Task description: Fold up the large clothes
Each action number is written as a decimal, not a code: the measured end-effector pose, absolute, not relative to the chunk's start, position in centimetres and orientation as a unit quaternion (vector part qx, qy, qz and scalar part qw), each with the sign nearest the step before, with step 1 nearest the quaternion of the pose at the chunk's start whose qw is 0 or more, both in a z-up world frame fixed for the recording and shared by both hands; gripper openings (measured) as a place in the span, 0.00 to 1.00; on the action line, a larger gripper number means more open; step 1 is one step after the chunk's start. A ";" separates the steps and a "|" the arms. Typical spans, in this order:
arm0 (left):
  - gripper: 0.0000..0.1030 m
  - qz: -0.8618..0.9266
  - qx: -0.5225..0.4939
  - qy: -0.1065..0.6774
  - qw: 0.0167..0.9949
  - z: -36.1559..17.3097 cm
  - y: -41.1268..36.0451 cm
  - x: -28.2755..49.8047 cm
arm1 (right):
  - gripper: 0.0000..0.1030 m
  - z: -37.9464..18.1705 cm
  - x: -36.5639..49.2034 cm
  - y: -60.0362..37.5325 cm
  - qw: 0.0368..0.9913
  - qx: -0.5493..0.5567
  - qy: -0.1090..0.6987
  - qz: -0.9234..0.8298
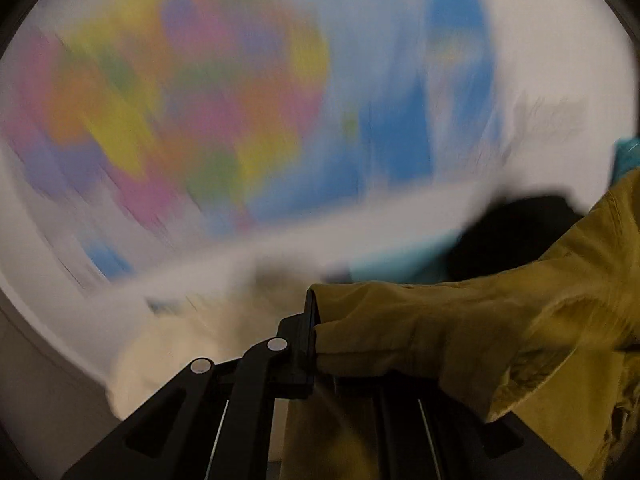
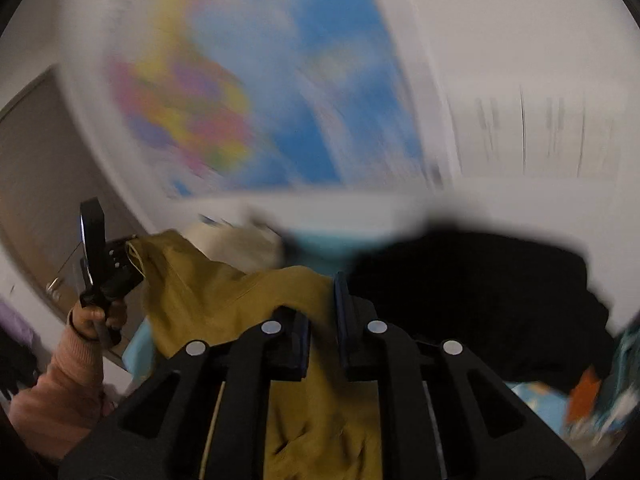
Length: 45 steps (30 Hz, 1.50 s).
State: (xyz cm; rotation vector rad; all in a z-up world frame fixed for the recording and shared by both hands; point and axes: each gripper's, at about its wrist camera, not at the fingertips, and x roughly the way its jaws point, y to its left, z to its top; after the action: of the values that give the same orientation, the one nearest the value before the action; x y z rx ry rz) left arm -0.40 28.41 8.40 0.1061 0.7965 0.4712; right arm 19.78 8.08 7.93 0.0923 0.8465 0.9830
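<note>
The mustard garment (image 2: 224, 292) hangs stretched between both grippers, its long axis running left to right; the left gripper (image 1: 316, 336) grasps one end, the right gripper (image 2: 322, 320) is clenched on the other (surroundings too blurred to place), neither nearer.

blurred colourful wall map (image 1: 208, 92) | brown door (image 2: 44, 184)

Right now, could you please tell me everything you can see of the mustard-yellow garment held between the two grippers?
The mustard-yellow garment looks like thin, crinkly woven cloth with stitched seams. It is lifted and stretched between the left gripper, which pinches one edge, and the right gripper, whose fingers close on another part; the rest hangs below. In the left wrist view it drapes rightward in creased folds. Behind it lie a black garment and blurred pale clothes.
</note>
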 end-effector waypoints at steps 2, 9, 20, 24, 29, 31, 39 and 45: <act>0.05 0.212 0.007 0.428 0.879 3.7 30.6 2.8 | 0.10 2.4 23.2 9.7 0.784 0.043 0.447 0.428; 0.33 0.213 0.004 0.443 0.871 0.3 34.1 5.0 | 0.49 -1.4 25.1 8.6 0.828 0.003 0.438 0.349; 0.79 0.115 0.224 0.368 0.895 -0.6 29.9 1.1 | 0.76 -4.2 10.6 17.1 0.802 -0.415 0.228 0.364; 0.79 0.106 0.245 0.382 0.885 -1.9 29.2 2.9 | 0.76 -7.3 10.9 20.7 0.792 -0.474 0.189 0.334; 0.30 0.111 0.215 0.403 0.883 -2.4 30.4 6.3 | 0.04 -6.9 13.2 21.3 0.782 -0.429 0.229 0.389; 0.00 0.115 0.175 0.416 0.885 -2.0 31.8 7.4 | 0.06 -4.9 15.3 21.2 0.798 -0.370 0.263 0.396; 0.02 0.161 0.052 0.398 0.902 1.9 38.3 12.5 | 0.06 1.4 21.7 20.5 0.847 -0.188 0.305 0.392; 0.45 0.191 0.040 0.432 0.881 -0.8 40.5 14.3 | 0.18 -4.3 27.1 22.8 0.834 -0.134 0.418 0.334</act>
State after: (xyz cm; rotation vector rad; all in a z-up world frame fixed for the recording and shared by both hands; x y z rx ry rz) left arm 14.31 40.54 -0.79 0.0839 0.8993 0.3977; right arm 27.08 22.79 -4.33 -0.2840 0.8864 0.7078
